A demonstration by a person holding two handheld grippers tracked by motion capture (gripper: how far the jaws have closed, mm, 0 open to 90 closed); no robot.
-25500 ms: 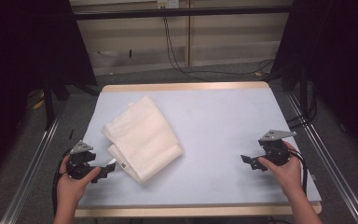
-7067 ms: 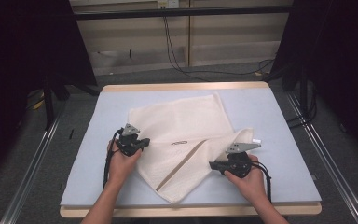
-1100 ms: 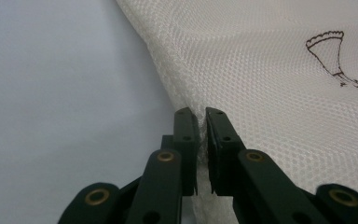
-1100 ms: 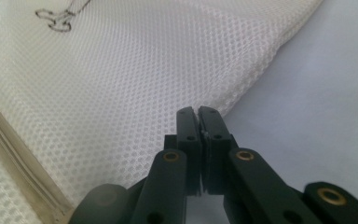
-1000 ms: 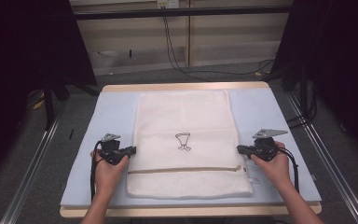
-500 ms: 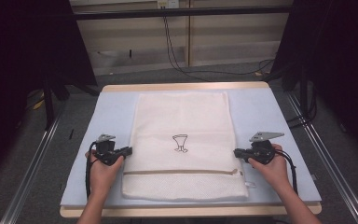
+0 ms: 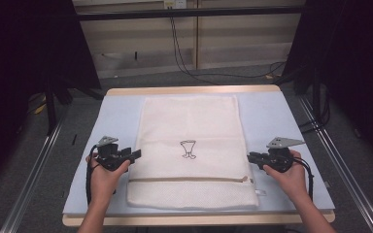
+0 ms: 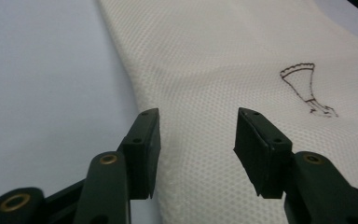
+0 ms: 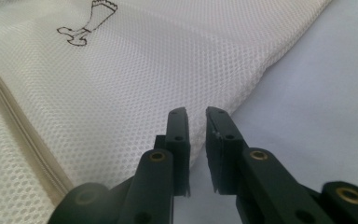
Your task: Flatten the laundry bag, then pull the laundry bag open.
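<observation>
Even overhead light, bright table (image 7: 116,116), dark surroundings, soft shadows, gripper-view foregrounds slightly blurred

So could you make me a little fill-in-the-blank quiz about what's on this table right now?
1. The white mesh bag lies spread ____ on the table.
2. The small black drawing sits near the bag's ____.
3. The left gripper sits at the bag's edge with its jaws ____.
4. The zipper runs across the end ____ to the person.

Missing words: flat; middle; open; nearest
</observation>
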